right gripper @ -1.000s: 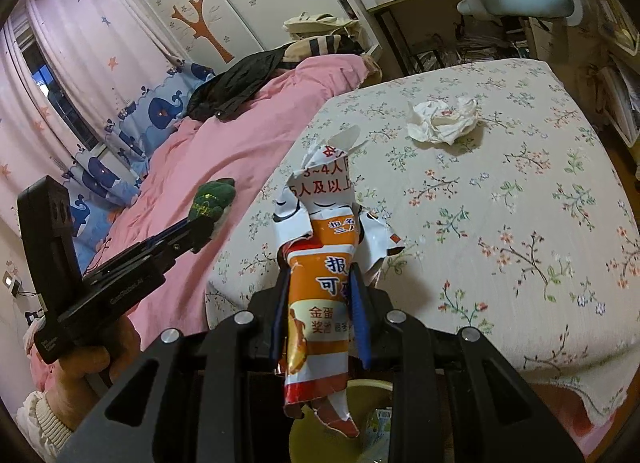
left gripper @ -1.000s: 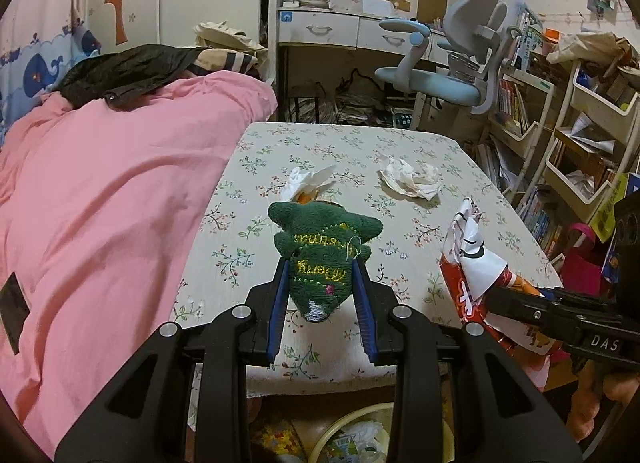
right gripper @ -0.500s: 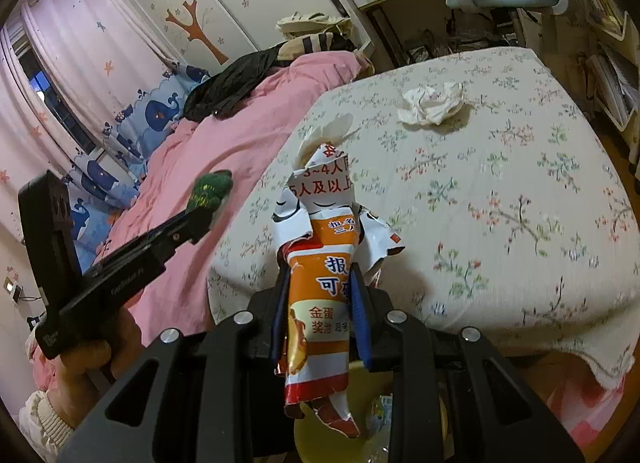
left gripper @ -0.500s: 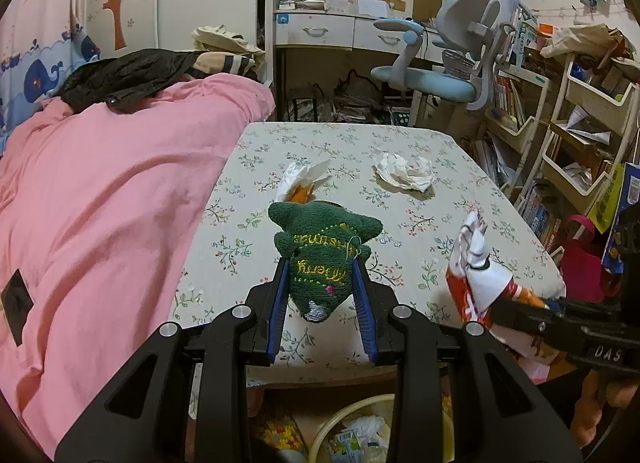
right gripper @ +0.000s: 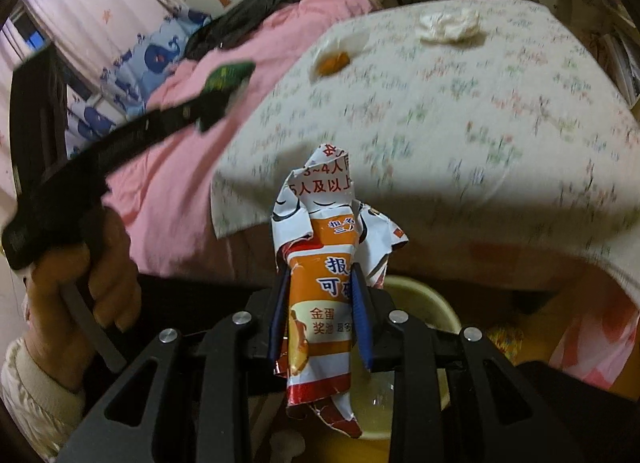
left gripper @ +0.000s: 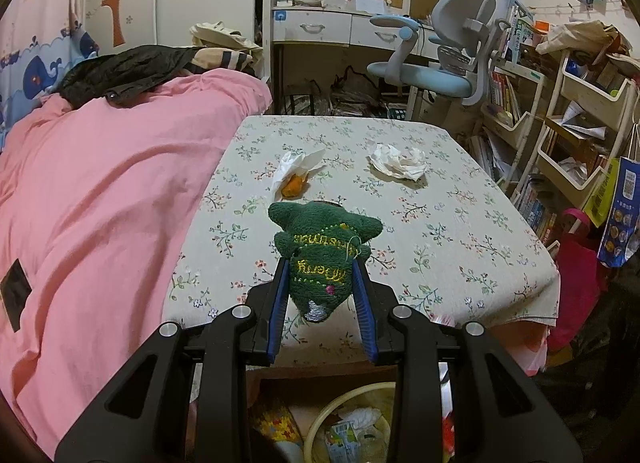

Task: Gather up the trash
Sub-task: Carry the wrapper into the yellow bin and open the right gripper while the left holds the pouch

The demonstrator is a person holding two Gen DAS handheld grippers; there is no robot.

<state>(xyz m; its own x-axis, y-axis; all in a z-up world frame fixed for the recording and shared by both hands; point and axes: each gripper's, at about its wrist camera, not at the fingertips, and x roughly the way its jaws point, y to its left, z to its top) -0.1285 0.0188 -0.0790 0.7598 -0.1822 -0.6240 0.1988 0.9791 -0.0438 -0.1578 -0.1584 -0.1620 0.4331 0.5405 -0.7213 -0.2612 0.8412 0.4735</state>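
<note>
My left gripper (left gripper: 320,263) is shut on a green embroidered plush cloth (left gripper: 322,247), held over the near edge of the floral table (left gripper: 440,231). My right gripper (right gripper: 320,275) is shut on an orange and white snack wrapper (right gripper: 324,283), held below table height above a yellow bin (right gripper: 424,303). The bin also shows in the left wrist view (left gripper: 360,423), with trash inside. On the table lie a white tissue with an orange peel (left gripper: 296,179) and a crumpled white tissue (left gripper: 398,161). The left gripper shows in the right wrist view (right gripper: 224,83).
A bed with a pink quilt (left gripper: 100,203) runs along the table's left side. A blue desk chair (left gripper: 440,63) and desk stand behind the table. Shelving carts (left gripper: 580,123) and bags (left gripper: 576,263) crowd the right side.
Both grippers have pulled back toward the near table edge. The right gripper has dropped below table height over the bin and left the left wrist view. Both holds are unchanged.
</note>
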